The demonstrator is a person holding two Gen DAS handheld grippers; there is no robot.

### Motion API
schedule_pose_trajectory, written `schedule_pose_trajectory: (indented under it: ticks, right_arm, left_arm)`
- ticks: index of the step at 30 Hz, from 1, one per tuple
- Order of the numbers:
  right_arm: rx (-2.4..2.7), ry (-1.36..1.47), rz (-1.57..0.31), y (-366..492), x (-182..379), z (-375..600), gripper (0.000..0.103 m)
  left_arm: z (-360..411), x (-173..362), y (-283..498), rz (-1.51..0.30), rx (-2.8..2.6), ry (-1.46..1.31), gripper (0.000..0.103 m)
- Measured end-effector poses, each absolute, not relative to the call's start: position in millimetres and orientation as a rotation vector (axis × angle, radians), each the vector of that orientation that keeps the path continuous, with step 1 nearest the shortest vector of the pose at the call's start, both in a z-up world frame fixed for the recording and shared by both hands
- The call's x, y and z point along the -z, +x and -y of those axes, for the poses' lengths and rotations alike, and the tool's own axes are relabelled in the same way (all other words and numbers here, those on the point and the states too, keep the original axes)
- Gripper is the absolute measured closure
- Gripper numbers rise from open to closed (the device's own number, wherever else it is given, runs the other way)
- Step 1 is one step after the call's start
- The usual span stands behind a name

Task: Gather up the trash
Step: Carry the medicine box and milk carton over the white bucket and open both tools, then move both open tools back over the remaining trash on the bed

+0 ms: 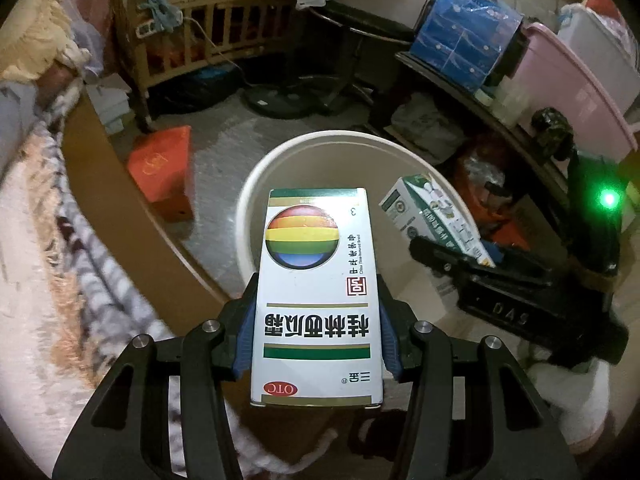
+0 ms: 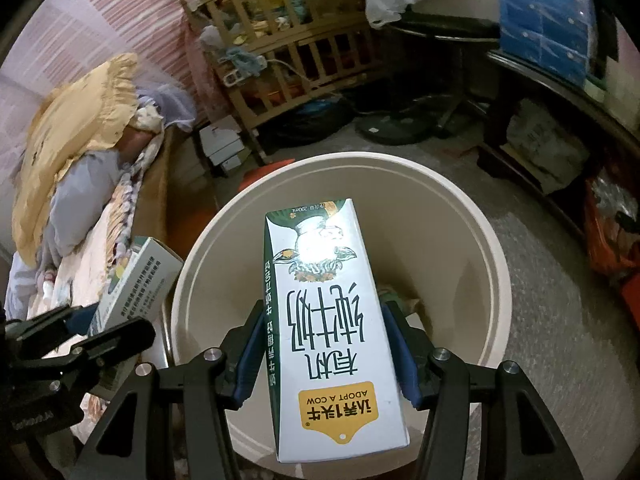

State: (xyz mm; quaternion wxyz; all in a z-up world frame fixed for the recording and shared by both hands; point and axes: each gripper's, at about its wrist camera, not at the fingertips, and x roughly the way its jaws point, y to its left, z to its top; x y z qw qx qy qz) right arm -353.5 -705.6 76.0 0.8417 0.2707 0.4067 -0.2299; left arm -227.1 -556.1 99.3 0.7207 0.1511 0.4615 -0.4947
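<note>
Cartons [image 1: 316, 300] [image 2: 336, 320]: two; bucket [image 2: 472, 216]: one

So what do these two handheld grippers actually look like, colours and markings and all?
Both are matte black. The left gripper and right gripper have slotted linkage arms, silver round pivot pins and blue fingertip pads. The right one's body shows embossed lettering and a green light.

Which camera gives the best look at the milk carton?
The right wrist view: the milk carton fills the frame, front print readable. The left wrist view shows the milk carton small and off to the side.
</note>
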Motion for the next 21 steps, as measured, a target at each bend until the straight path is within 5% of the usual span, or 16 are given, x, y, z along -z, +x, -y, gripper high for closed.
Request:
schedule_pose_trajectory:
  ticks: [21]
  right_arm:
    - [0.486,0.585,-0.854,-353,-73,704,0.040]
  left_arm:
    - [543,-105,-224,-0.985,1.049,0.312,0.044]
